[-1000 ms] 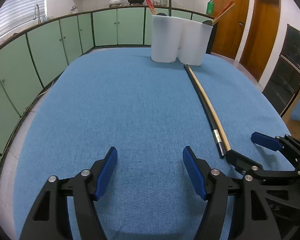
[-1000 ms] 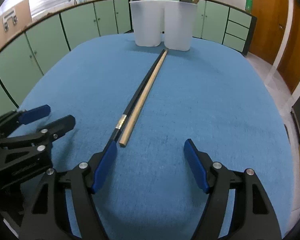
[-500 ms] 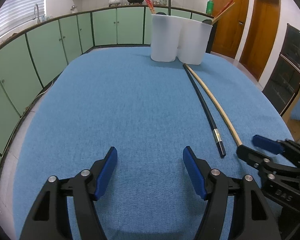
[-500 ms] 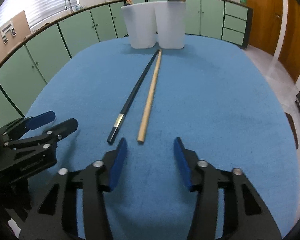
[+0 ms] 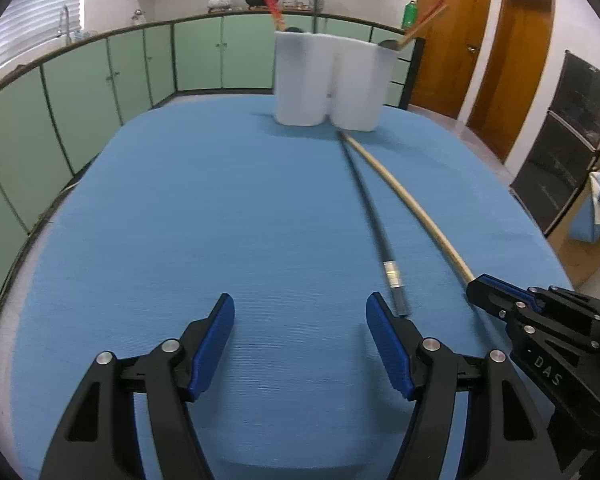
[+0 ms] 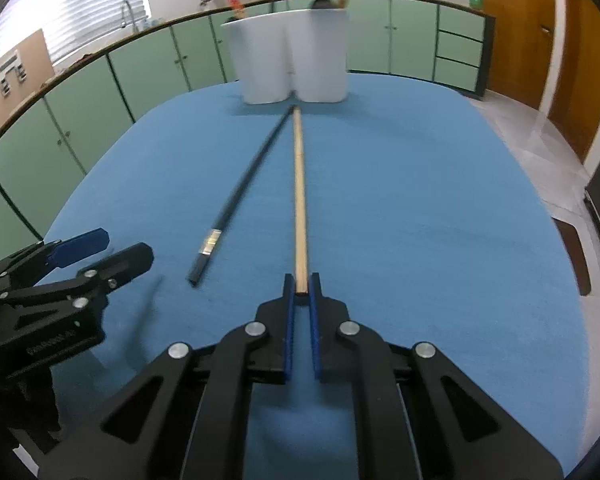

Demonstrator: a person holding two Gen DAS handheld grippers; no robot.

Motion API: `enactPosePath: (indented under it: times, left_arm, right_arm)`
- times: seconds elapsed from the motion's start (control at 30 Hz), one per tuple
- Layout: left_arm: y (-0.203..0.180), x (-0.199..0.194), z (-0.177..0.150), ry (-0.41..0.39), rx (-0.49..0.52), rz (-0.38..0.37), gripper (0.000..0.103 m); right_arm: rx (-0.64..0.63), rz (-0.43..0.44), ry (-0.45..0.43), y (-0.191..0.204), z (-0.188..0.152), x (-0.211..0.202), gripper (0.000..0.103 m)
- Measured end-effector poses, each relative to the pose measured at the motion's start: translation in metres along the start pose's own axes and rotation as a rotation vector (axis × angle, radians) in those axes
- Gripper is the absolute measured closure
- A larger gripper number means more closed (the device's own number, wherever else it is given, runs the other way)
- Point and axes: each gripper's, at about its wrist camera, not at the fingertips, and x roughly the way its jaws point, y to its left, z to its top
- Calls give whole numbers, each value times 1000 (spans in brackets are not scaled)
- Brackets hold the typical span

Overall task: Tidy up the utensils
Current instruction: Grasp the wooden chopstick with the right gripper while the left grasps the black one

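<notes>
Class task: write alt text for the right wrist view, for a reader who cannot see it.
The right tool is shut on the near end of a wooden chopstick lying on a blue tablecloth. A black chopstick lies left of it; both point toward two white holders.

Holder (image 6: pixel 288 60) contents mostly hidden

Right gripper (image 6: pixel 302 286) closed onto wooden chopstick (image 6: pixel 299 184); chopstick swung apart from black chopstick (image 6: pixel 242 192).

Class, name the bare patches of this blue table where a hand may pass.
Free: the cloth left of the black chopstick, and right of the wooden chopstick. Crowded: near the white holders and between the two chopsticks.
</notes>
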Motion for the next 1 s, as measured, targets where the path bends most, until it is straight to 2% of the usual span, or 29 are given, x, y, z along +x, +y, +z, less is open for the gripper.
enactPosePath:
  times: [0.2,0.33,0.43,0.53,0.7,0.77,0.83,1.0]
  left_arm:
    - [-29,3,-1,11,27,-43,36]
    - [-40,12,-3,36,44,-35,42]
    - [-46,16,-5,43,54,2,48]
    - [-49,17,-4,37,56,33,60]
    - [-53,17,-4,32,51,44,79]
    - [-54,18,-5,31,56,44,92]
    - [-57,19,-5,32,62,40,97]
    - [-57,19,-2,28,61,43,97]
  right_arm:
    - [35,-12,-1,-27,-13,-12,97]
    - [59,0,-4,-36,-15,-14,97]
    - [58,6,-1,-37,-15,-13,97]
    - [46,0,0,-35,-14,-11,97]
    - [30,-19,2,-31,-15,-10,96]
    - [20,-28,1,-28,-15,-9,96]
    - [20,-23,1,-29,-15,-8,96]
    - [25,-19,-3,-30,-15,-9,97]
